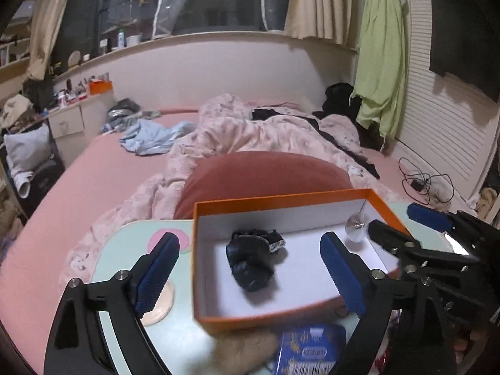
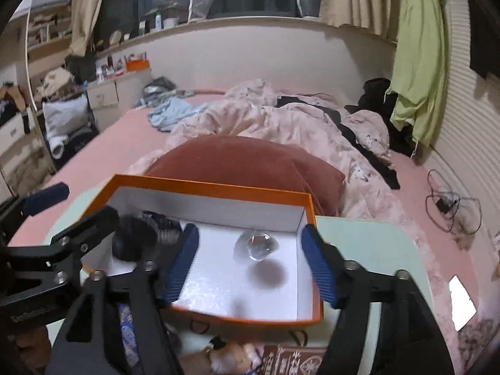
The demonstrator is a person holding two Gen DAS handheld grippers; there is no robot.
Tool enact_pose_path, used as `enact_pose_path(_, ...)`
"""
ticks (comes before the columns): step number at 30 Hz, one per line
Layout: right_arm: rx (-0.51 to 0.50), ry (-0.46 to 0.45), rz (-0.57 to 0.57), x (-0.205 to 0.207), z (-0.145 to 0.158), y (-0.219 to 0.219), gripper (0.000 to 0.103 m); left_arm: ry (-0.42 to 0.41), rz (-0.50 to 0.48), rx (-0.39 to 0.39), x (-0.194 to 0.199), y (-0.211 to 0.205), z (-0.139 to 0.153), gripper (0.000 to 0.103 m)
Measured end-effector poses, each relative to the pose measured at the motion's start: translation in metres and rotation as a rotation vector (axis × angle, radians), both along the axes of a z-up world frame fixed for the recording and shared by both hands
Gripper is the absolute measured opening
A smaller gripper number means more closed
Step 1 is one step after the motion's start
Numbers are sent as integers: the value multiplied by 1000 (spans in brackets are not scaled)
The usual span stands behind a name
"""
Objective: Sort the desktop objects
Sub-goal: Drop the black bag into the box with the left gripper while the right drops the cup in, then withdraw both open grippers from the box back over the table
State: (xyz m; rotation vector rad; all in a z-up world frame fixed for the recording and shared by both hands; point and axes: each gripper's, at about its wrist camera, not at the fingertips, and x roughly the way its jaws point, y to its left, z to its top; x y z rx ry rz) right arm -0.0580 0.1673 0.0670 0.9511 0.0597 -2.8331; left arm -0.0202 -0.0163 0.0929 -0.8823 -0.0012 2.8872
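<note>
Orange box (image 1: 282,315), black bundle (image 1: 251,261), clear ball (image 2: 256,245)

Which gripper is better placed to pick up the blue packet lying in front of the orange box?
Probably the left gripper: open and empty, and the blue packet lies just below it, before the orange box. The right gripper, also open, sees that packet only off to its left side.
</note>
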Motion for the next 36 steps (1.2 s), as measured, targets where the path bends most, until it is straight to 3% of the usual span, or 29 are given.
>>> enact_pose_path(5,-7,33,-3,26,13,5,71,-25,-17,-11,26,-7,4,92)
enact_pose_path(8,11,70,15,55,21,8,82,-37,-40,-22,60,-10,0,96)
enact_pose_path(10,28,82,33,75,20,9,82,-52,-40,-15,80,-13,-11,98)
enact_pose_path(15,-3,-23,89,113,-7,22,83,-129,-60,-16,116,-15,-49,98)
enact_pose_path(18,-17,-113,108,125,-30,25,83,-181,-72,-50,115,-7,-67,98)
enact_pose_path(21,67,-142,79,127,-43,23,83,-252,-78,-67,107,-1,-83,98)
enact_pose_path(23,74,-168,72,126,-51,24,83,-252,-75,-101,106,4,-86,103)
enact_pose_path(26,62,-245,72,116,-68,27,84,-255,-85,-93,107,4,-88,103)
enact_pose_path(28,27,-259,66,114,-72,34,102,-253,-89,-92,108,3,-89,103)
enact_pose_path(36,28,-213,40,116,-79,46,103,-242,-95,-91,108,4,-88,103)
